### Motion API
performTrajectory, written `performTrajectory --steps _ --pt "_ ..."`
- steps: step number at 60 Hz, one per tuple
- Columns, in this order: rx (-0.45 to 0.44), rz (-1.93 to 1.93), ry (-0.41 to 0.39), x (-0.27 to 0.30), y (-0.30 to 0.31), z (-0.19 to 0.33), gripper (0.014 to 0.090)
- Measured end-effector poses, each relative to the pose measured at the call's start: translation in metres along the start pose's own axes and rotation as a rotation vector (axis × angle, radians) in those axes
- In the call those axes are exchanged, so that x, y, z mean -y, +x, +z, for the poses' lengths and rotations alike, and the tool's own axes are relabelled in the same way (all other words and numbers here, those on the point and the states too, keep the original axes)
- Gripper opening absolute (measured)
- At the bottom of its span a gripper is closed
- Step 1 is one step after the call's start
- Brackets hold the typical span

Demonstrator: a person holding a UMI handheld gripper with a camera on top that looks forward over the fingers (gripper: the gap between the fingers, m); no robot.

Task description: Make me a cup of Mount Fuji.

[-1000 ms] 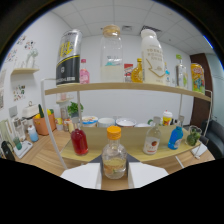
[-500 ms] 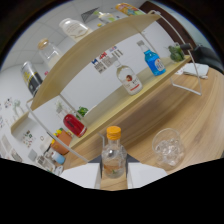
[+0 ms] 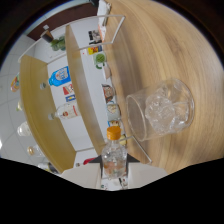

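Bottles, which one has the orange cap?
The small clear bottle held between the gripper fingers, just short of the ice-filled glass. The blue bottle and the others sit back on the shelves.

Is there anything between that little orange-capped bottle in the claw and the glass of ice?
No. In the gripper view, only bare wooden counter separates the bottle, shut in the claw, from the glass.

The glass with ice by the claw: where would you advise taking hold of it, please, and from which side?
Grip the glass across its plain side wall, coming from beside, not through the open mouth, which is full of ice. The claw is shut on the bottle, so that must be put down first.
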Motion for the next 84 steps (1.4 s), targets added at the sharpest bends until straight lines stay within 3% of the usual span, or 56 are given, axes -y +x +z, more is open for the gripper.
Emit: performTrajectory --steps 22,40,48,57,69,84 --pt "0.008 0.011 0.001 -0.002 -0.007 -0.006 0.0348" --pt "-0.046 -0.860 0.040 -0.062 -0.060 -0.008 0.0350" --pt "-0.141 -1.337 0.085 -0.087 -0.043 0.003 0.0349" --pt "-0.278 -1.632 0.047 -0.101 0.023 0.024 0.0349" --pt "-0.458 -1.679 -0.058 -0.101 0.106 0.042 0.0348" --pt "-0.559 -1.662 -0.136 -0.103 0.140 0.051 0.0352"
